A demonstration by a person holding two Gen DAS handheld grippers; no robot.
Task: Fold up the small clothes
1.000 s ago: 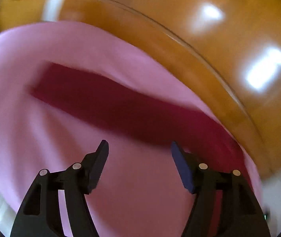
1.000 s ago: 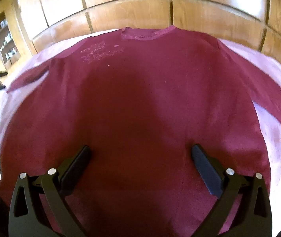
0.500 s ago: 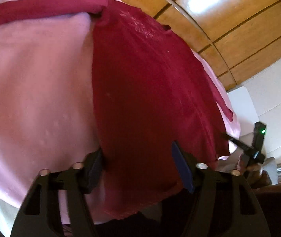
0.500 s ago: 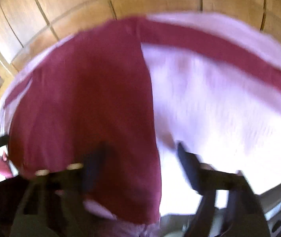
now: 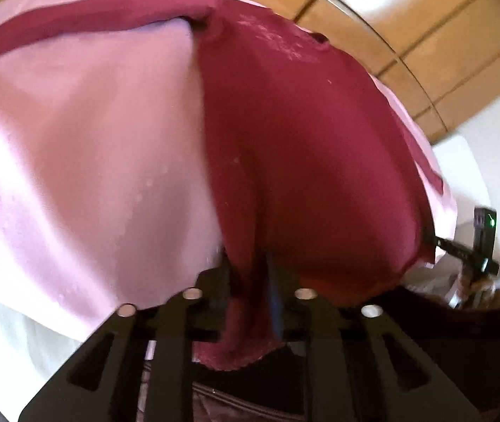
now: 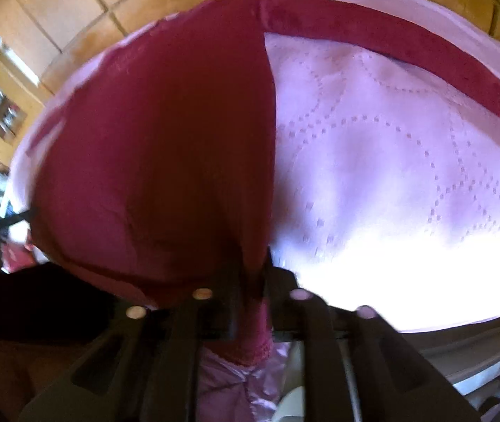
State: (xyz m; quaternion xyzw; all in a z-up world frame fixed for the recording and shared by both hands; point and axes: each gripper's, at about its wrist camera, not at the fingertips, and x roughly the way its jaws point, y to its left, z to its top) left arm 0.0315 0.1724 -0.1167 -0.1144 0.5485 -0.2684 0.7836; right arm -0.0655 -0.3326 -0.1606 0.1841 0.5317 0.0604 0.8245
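Two corners of the sweater's (image 5: 306, 161) bottom hem are what I have hold of, one in each gripper, because lifting the hem evenly lets me carry it up toward the collar without skewing the fold. The dark red sweater lies flat on the pink quilt (image 5: 84, 147), collar at the far end, both sleeves spread out sideways so they stay clear for a later fold. My left gripper (image 5: 250, 281) has just been closing and is now clamped on the hem corner beside the quilt's bare stretch; cloth bunches between its pads and hangs out below. My right gripper (image 6: 250, 281) has likewise just been closing and pinches the opposite hem corner, the fabric gathered into a narrow pleat between its jaws. Both point steeply downward at the near edge of the bed. Wooden panelling (image 5: 408, 17) stands behind the quilt. I judge the hem ready to lift.
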